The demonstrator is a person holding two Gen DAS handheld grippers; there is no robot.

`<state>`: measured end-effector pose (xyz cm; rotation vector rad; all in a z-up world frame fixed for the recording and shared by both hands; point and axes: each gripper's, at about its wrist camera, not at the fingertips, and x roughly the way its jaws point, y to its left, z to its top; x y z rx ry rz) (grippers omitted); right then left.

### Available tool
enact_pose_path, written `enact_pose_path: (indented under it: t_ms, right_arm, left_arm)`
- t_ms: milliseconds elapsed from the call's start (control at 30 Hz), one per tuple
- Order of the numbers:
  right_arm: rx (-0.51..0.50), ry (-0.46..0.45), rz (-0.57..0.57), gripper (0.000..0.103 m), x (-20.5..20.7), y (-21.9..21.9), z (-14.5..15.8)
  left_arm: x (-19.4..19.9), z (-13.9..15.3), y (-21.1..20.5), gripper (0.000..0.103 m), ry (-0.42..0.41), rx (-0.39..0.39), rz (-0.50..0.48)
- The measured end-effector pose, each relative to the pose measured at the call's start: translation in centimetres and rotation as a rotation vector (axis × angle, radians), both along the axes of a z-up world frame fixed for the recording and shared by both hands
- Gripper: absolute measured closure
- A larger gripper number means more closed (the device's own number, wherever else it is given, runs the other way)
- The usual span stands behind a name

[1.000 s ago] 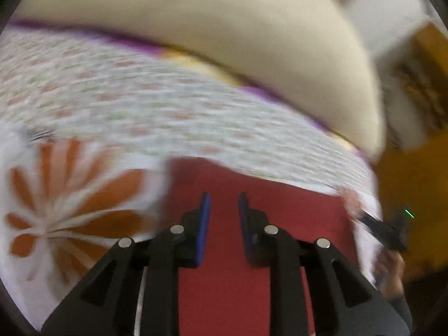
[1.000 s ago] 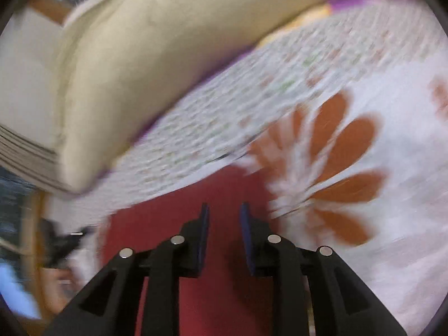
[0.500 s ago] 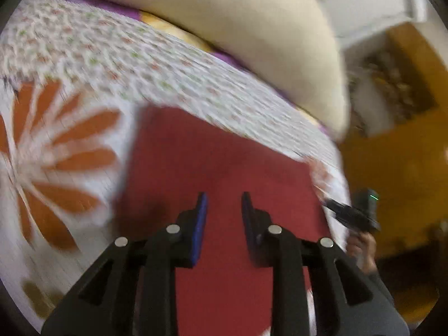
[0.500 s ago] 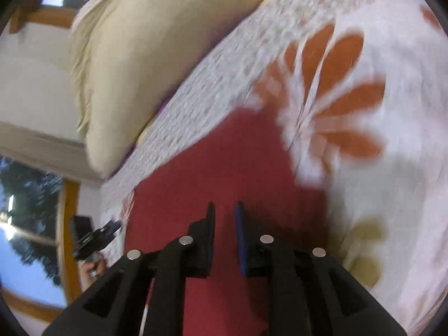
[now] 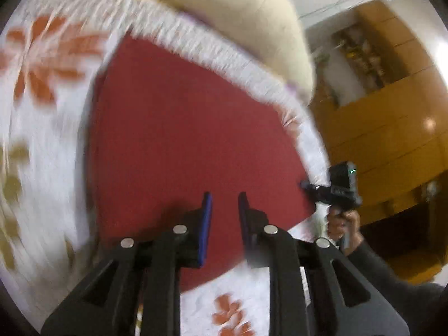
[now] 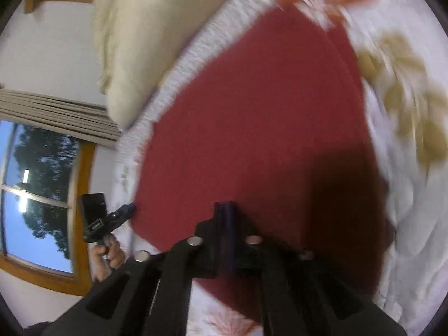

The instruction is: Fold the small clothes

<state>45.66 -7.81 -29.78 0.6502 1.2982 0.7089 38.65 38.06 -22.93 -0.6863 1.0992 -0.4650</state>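
**Red cloth flat on the bedspread, a gripper at each near corner**

The red cloth [image 5: 179, 128] lies spread flat on the flowered bedspread [image 5: 42, 140], a roughly rectangular piece with its far edge running along the cream pillow [image 5: 238, 19] and its near edge toward the person. From the left wrist view its long axis seems to run left to right across the bed, though the lens bends it too much to be sure. One layer edge shows as a crease down the cloth's right side in the right wrist view.

The left gripper [image 5: 225, 210] hovers low over the near part of the cloth, blue pads apart with a narrow gap, nothing between them. The right gripper [image 6: 226, 215] has its blue pads pressed together at the near edge of the cloth; whether fabric is pinched between them cannot be told.

Each gripper shows in the other's view, tip at a corner of the cloth, gripped by a hand [image 5: 343, 221] in a dark sleeve [image 5: 392, 280]. A wood-framed window [image 6: 42, 184] is behind the left one.
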Motion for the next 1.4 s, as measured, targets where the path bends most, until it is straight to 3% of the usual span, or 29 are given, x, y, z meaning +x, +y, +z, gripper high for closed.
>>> enact_pose_path:
  t_ms: [100,200,233,300,333,367,400,433,500,533,600,667,700,733,800,833,900,1000,1167,1233,1400]
  right_arm:
    - [0.006,0.025,-0.063,0.103,0.1,-0.5,-0.3]
    - [0.022,-0.018,-0.041,0.091,-1.4,0.4,2.2]
    - [0.026,-0.035,-0.010,0.091,-2.2,1.0,2.8]
    - [-0.009,-0.026,0.026,0.092,-2.3,0.7,2.0]
    - [-0.043,-0.009,0.032,0.102,-2.4,0.8,1.0]
    - [-0.063,0.006,0.025,0.103,-2.6,0.4,-0.3]
    - [-0.044,0.023,0.003,0.103,-2.6,-0.4,-1.0]
    - [-0.028,0.033,-0.023,0.103,-2.5,-1.1,-1.1]
    - [-0.025,0.035,-0.103,0.103,-2.5,-3.1,-0.6]
    - [-0.033,0.040,-0.124,0.103,-2.7,-4.3,-0.3]
    - [-0.110,0.002,-0.145,0.100,-2.8,-5.5,1.1]
    - [-0.222,-0.038,-0.180,0.089,-3.0,-6.6,2.9]
    - [-0.286,-0.076,-0.206,0.081,-3.5,-6.9,4.2]
    - [-0.333,-0.121,-0.213,0.081,-4.3,-6.4,5.6]
    - [-0.480,-0.222,-0.133,0.077,-6.1,-3.0,7.8]
    - [-0.548,-0.278,-0.078,0.068,-7.2,-1.4,8.6]
    - [-0.715,-0.437,0.097,0.056,-10.5,5.8,9.8]
    - [-0.802,-0.600,0.272,0.045,-15.1,14.4,10.1]
    - [-0.969,-0.894,0.504,0.041,-21.1,25.9,8.6]
    - [-1.052,-1.010,0.572,0.039,-22.3,30.2,7.3]
    - [-1.231,-1.149,0.682,0.039,-22.7,35.6,3.4]
  left_arm:
    - [-0.5,-0.4,1.5,0.103,0.007,-0.024,0.075]
    - [-2.3,2.5,1.2,0.080,-0.059,-0.085,0.079]
    - [-3.1,3.6,0.1,0.078,-0.096,-0.137,0.043]
    - [-3.4,3.7,-2.4,0.076,-0.103,-0.117,-0.012]
    - [-3.4,2.9,-3.3,0.076,-0.079,-0.095,-0.029]
    - [-2.9,1.4,-3.7,0.077,-0.028,-0.063,-0.029]
    - [-2.7,0.1,-3.7,0.085,0.010,-0.041,-0.012]
    - [-2.5,-1.1,-3.2,0.101,0.035,-0.045,0.009]
    - [-2.5,-1.6,-1.4,0.101,0.079,-0.109,0.048]
    - [-2.7,-1.2,-0.8,0.082,0.083,-0.128,0.052]
    - [-2.8,0.1,1.0,0.056,0.071,-0.161,0.074]
    - [-3.3,1.8,3.7,0.039,0.058,-0.151,0.123]
    - [-3.5,2.7,5.4,0.023,0.049,-0.135,0.162]
    - [-3.8,3.5,6.2,0.016,0.048,-0.119,0.192]
    - [-3.0,4.0,8.8,0.016,0.078,-0.106,0.225]
    - [-3.1,4.1,10.1,0.016,0.091,-0.113,0.225]
    - [-1.8,3.8,11.5,0.014,0.134,-0.122,0.226]
    - [1.3,2.8,11.8,0.014,0.200,-0.159,0.210]
    - [4.7,-0.3,10.9,0.014,0.256,-0.232,0.188]
    - [6.5,-1.0,10.3,0.014,0.280,-0.220,0.173]
    - [10.1,-2.4,9.8,0.014,0.299,-0.216,0.141]
